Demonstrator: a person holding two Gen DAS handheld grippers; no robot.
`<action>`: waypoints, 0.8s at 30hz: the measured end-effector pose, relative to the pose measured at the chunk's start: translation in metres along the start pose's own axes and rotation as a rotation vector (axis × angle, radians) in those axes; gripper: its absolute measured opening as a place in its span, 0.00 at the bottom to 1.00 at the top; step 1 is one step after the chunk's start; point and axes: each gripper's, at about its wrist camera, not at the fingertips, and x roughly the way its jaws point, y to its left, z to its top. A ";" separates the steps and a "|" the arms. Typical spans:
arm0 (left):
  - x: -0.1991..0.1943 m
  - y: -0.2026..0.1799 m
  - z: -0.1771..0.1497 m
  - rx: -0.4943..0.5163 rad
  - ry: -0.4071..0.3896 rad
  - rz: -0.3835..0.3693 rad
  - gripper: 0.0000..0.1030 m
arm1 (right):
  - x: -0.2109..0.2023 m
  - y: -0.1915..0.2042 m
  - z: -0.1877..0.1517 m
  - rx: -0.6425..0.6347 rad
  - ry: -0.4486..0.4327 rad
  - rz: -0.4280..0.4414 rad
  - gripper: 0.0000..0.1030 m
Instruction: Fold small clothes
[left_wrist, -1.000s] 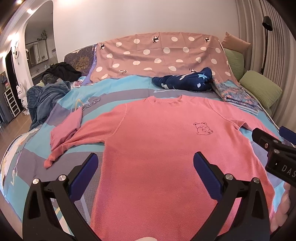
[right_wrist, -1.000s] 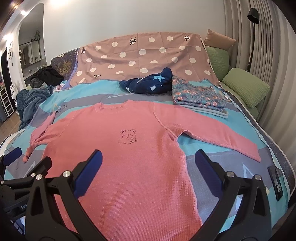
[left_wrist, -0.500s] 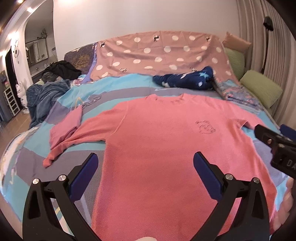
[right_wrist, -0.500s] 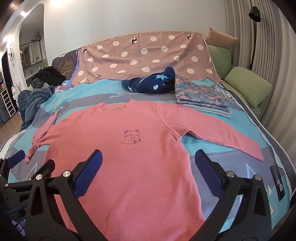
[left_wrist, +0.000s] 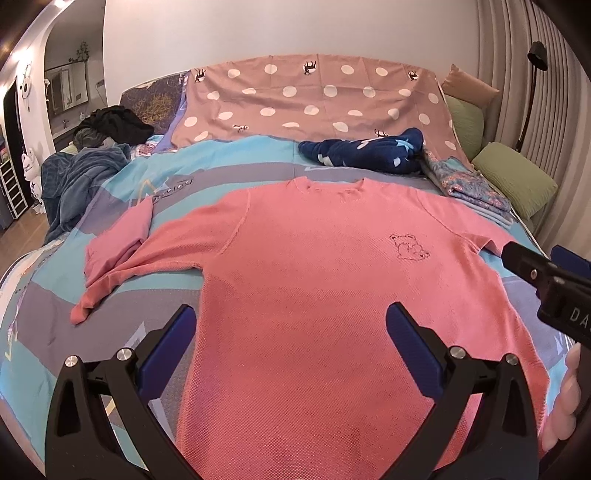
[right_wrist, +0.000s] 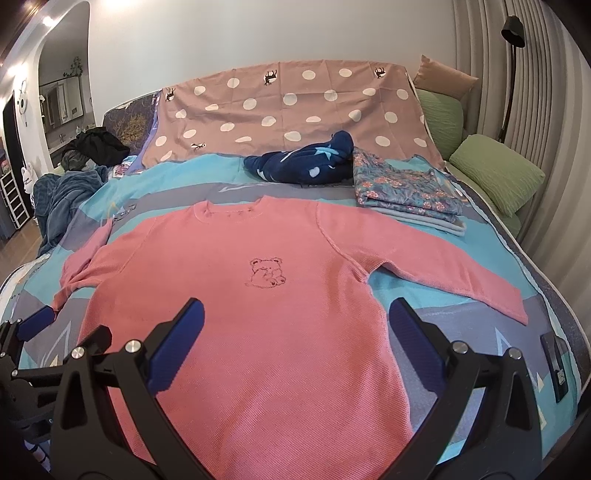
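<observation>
A pink long-sleeved sweater (left_wrist: 314, 280) (right_wrist: 258, 317) with a small bear outline on the chest lies flat, front up, on the bed. Its left sleeve (left_wrist: 110, 251) is bunched and doubled over; its right sleeve (right_wrist: 443, 273) lies straight toward the bed's right edge. My left gripper (left_wrist: 291, 347) hovers open above the sweater's lower left part, nothing between its blue pads. My right gripper (right_wrist: 295, 339) hovers open over the lower right part, also empty. The right gripper's body (left_wrist: 546, 284) shows at the left wrist view's right edge, with a hand (left_wrist: 565, 398) below it.
The bed has a turquoise and grey cover (right_wrist: 461, 317). Behind the sweater lie a navy star-print garment (right_wrist: 306, 166) and a folded floral stack (right_wrist: 406, 192). A blue blanket heap (left_wrist: 77, 181) sits far left, green pillows (right_wrist: 495, 170) along the right. A dark flat device (right_wrist: 557, 365) lies near the right edge.
Both grippers stay open and drifted only slightly over the sweater. The sweater has not moved.
</observation>
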 end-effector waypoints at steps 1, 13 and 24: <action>0.001 0.000 0.000 -0.001 0.001 0.005 0.99 | 0.000 0.002 0.000 -0.003 -0.003 0.000 0.98; 0.008 0.009 -0.004 -0.020 0.025 0.013 0.99 | 0.000 0.009 0.003 -0.008 -0.020 0.016 0.98; 0.016 0.031 -0.006 -0.076 0.038 0.014 0.99 | 0.010 0.018 0.003 -0.024 0.005 0.024 0.98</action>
